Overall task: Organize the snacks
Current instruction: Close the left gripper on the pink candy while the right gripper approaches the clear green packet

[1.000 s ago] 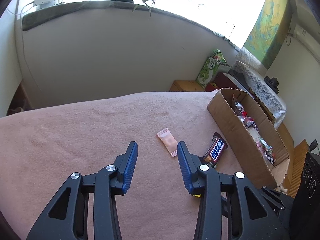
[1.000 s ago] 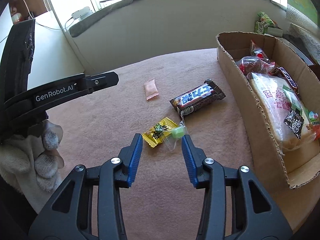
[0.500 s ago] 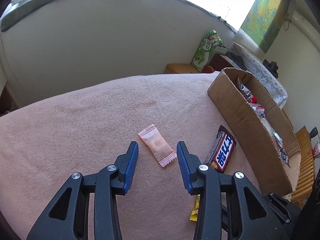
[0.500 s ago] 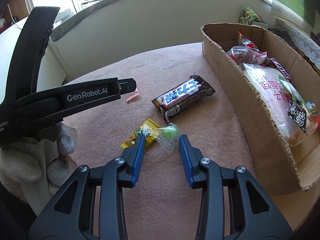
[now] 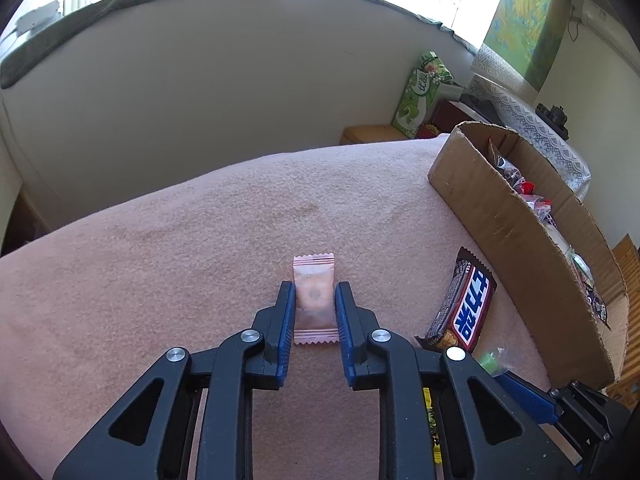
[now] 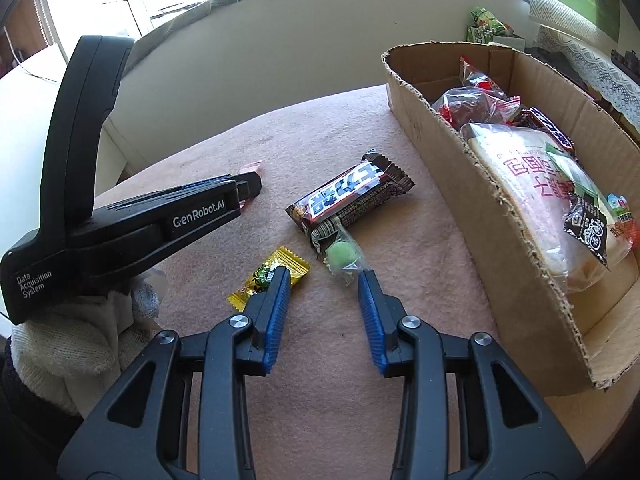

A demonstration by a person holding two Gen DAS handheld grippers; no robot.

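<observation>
My left gripper [image 5: 314, 292] is shut on a small pink sachet [image 5: 314, 296] that lies on the pink blanket [image 5: 180, 248]; the sachet's ends stick out past the jaws. My right gripper [image 6: 323, 276] is open, its jaws just short of a green wrapped candy [image 6: 342, 258] and a yellow candy packet [image 6: 270, 276]. A dark chocolate bar [image 6: 348, 196] lies beyond them; it also shows in the left wrist view [image 5: 466, 304]. The cardboard box [image 6: 472, 184] at right holds a bread bag [image 6: 548, 196] and several snacks.
The left gripper's body [image 6: 140, 216] and a gloved hand [image 6: 68, 344] fill the left of the right wrist view. A green snack bag [image 5: 424, 96] and a wooden stool [image 5: 372, 134] stand beyond the blanket's far edge.
My left gripper moved forward over the pink sachet and closed on it. My right gripper advanced toward the green and yellow candies and stayed open.
</observation>
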